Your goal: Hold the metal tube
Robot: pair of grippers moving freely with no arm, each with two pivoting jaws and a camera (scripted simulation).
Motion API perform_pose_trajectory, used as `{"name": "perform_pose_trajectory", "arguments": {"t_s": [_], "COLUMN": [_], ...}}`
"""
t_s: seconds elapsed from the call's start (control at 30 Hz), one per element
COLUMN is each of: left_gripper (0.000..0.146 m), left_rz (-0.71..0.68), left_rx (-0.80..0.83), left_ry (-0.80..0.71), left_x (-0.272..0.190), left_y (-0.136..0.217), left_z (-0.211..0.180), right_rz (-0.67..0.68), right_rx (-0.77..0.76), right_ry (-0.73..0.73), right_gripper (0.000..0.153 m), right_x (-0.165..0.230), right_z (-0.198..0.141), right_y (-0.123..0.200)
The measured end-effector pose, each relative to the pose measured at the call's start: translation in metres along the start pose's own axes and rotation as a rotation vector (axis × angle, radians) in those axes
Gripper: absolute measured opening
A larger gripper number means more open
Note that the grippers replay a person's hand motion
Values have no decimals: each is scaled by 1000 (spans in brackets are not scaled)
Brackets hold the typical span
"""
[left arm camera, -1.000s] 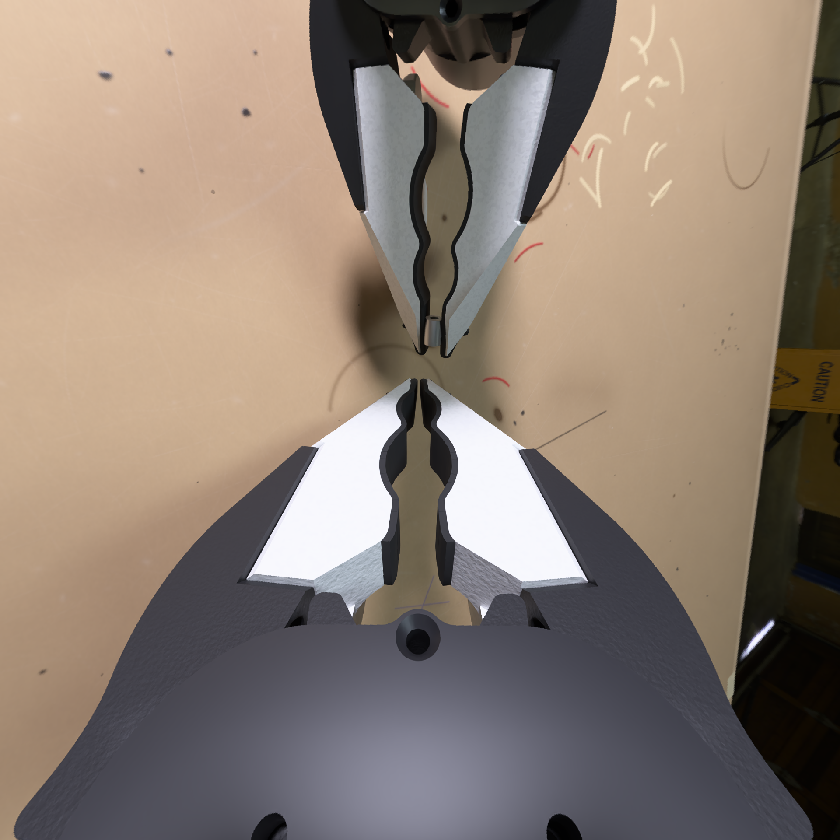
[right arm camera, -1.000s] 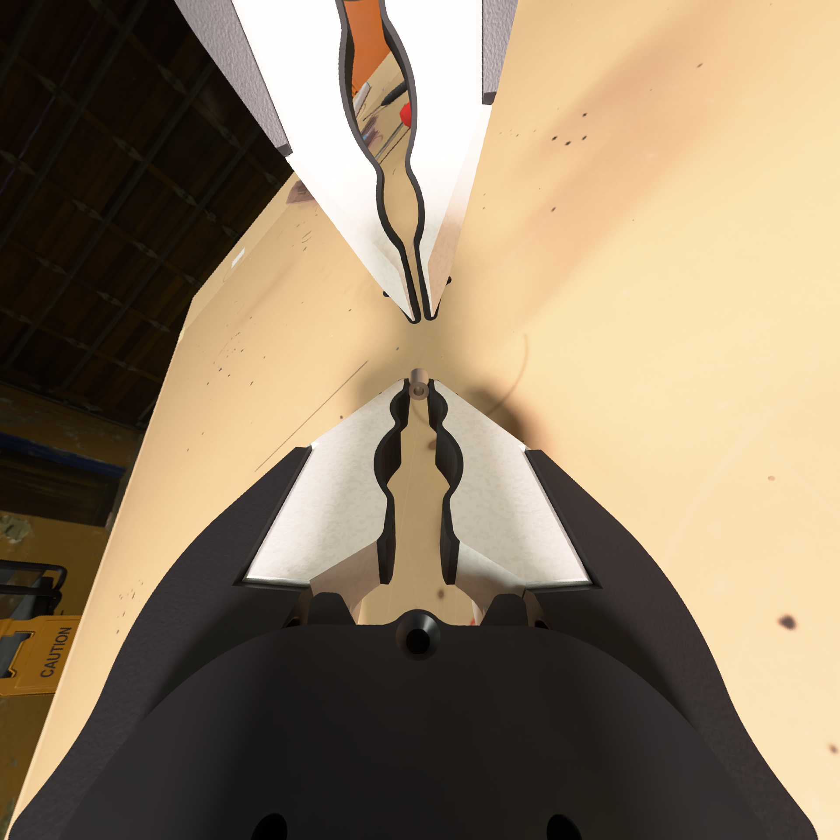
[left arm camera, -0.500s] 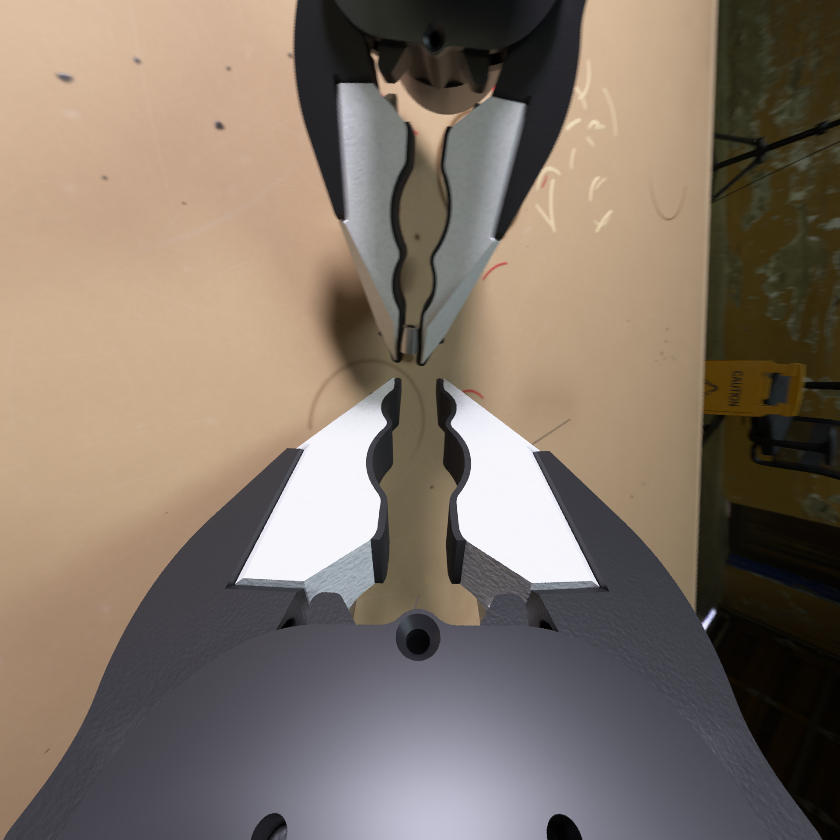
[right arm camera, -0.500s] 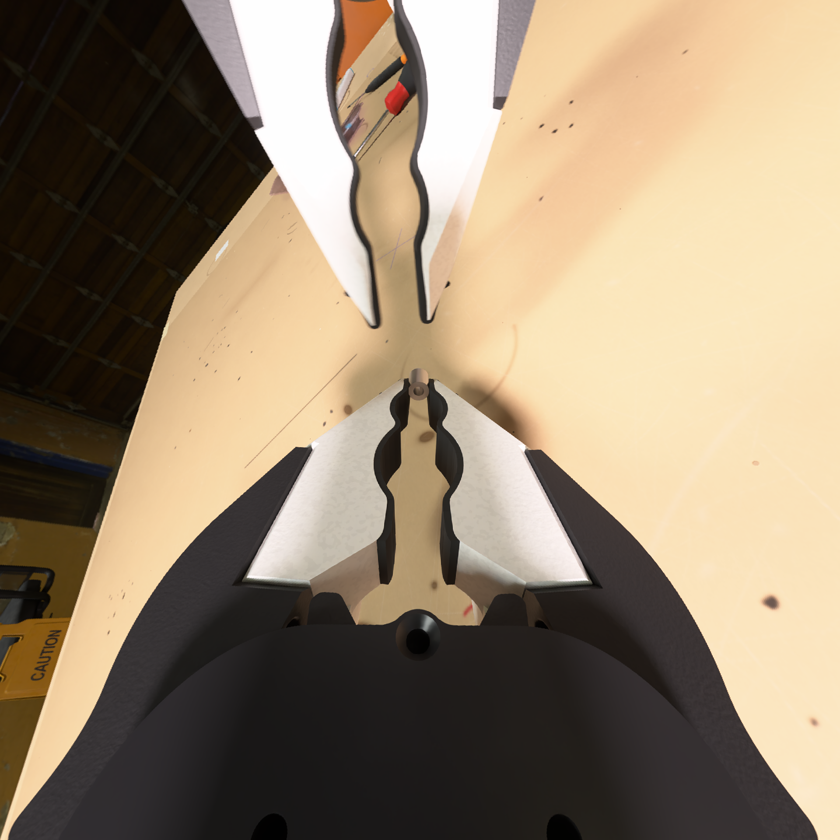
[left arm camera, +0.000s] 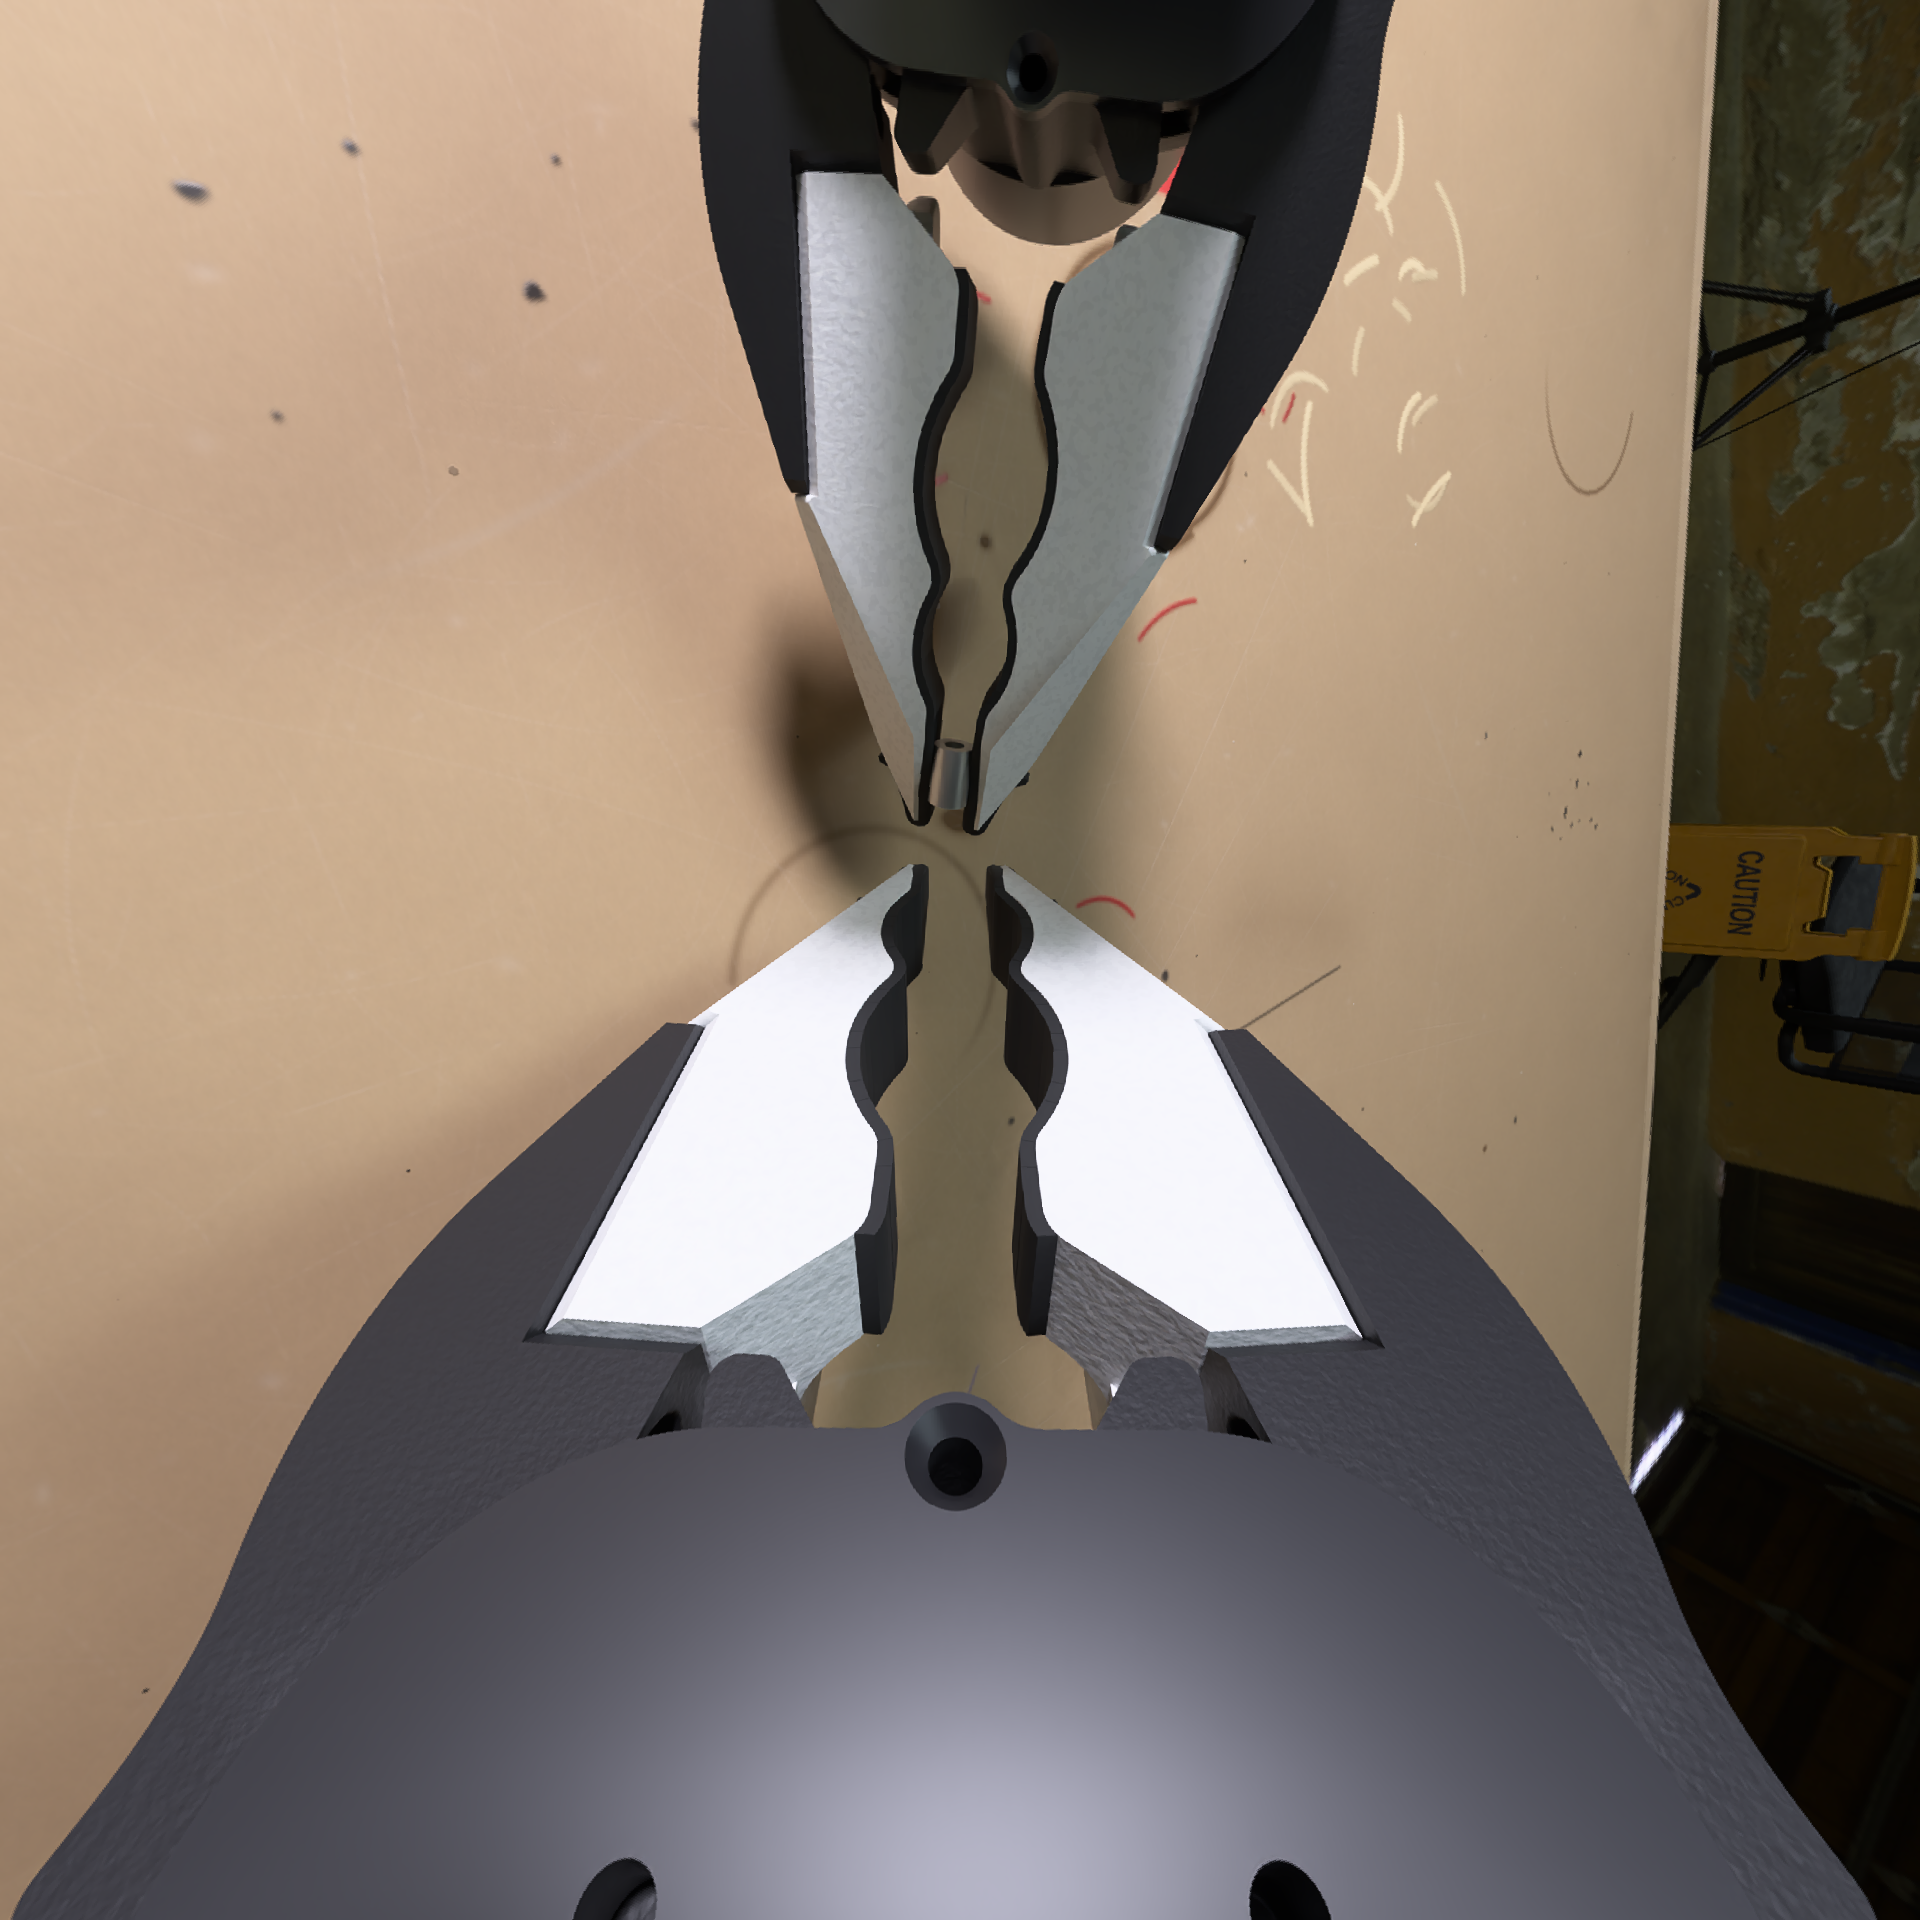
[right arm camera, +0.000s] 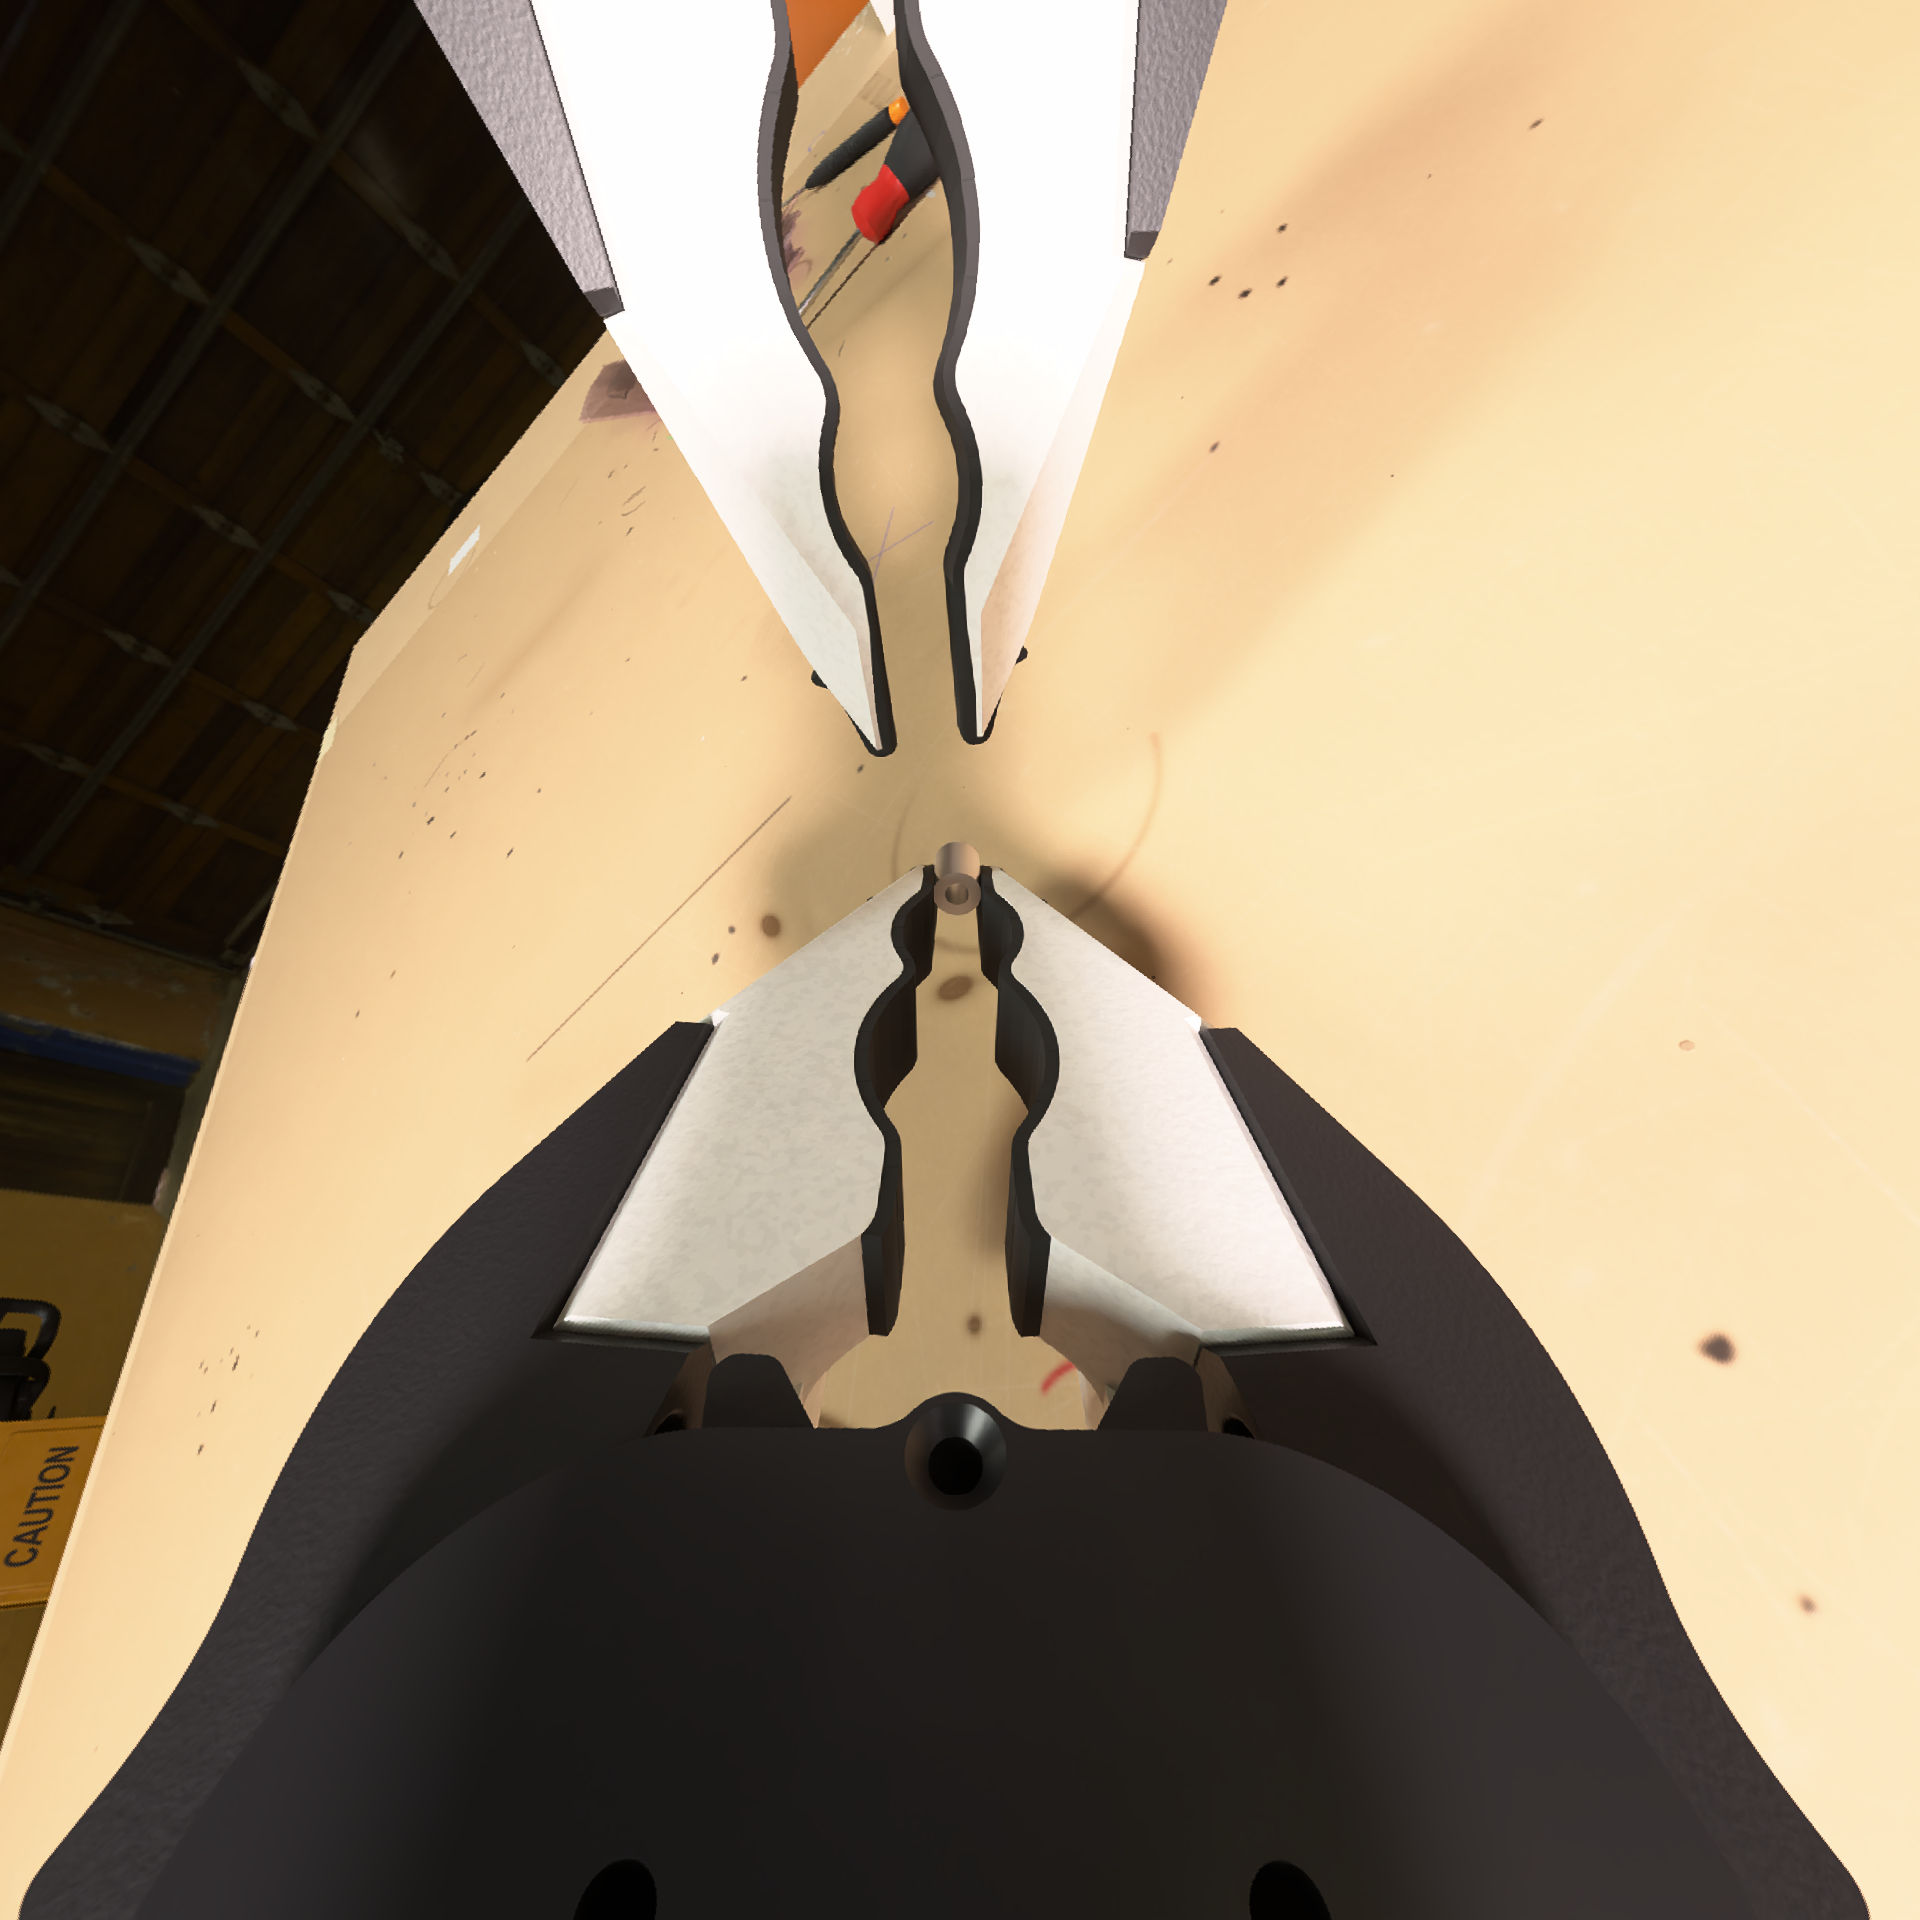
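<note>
Scuffed tan workbench [left arm camera: 364, 727] in a dim workshop. The right gripper [right arm camera: 956, 883] pinches the tiny metal tube [right arm camera: 955, 891] at its very fingertips, while the left gripper [left arm camera: 951, 883] faces it, fingers slightly apart and empty. With such a shallow tip hold, I reckon any bump pops it loose.

A yellow floor sign [left arm camera: 1787, 899] beside the table bears black lettering, also seen [right arm camera: 42, 1507].

Tube [left arm camera: 948, 777] mostly hidden between right gripper [left arm camera: 945, 826] fingertips, tools [right arm camera: 881, 171] beyond it only glimpsed through left gripper [right arm camera: 925, 743] fingers, kind unclear, yellow sign [left arm camera: 1787, 899] cut off at frame edge
</note>
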State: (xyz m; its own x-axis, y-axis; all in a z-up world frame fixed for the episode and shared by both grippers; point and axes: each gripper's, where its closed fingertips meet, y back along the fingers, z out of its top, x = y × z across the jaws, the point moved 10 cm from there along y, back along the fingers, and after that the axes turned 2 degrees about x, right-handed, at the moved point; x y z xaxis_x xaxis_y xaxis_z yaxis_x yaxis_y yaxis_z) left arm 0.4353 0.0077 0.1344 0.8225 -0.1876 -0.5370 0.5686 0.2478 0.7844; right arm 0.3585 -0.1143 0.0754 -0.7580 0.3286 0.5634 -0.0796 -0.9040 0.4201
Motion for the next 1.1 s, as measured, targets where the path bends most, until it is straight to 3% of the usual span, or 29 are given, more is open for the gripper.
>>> {"name": "perform_pose_trajectory", "arguments": {"t_s": [0.3, 0.67, 0.93, 1.1], "left_gripper": [11, 11, 10, 10], "left_rz": [60, 139, 203, 282], "left_rx": [4, 19, 40, 65], "left_ry": [8, -87, -141, -251], "left_x": [-5, -13, -22, -31], "left_y": [0, 0, -1, -3], "left_z": [2, 4, 5, 5], "right_rz": [-24, -8, -78, -103], "right_rx": [-3, -5, 31, 44], "right_ry": [-4, -50, 20, 75], "right_gripper": [7, 7, 7, 7], "right_x": [0, -1, 8, 12], "right_z": [0, 0, 3, 4], "right_y": [1, 2, 3, 3]}}
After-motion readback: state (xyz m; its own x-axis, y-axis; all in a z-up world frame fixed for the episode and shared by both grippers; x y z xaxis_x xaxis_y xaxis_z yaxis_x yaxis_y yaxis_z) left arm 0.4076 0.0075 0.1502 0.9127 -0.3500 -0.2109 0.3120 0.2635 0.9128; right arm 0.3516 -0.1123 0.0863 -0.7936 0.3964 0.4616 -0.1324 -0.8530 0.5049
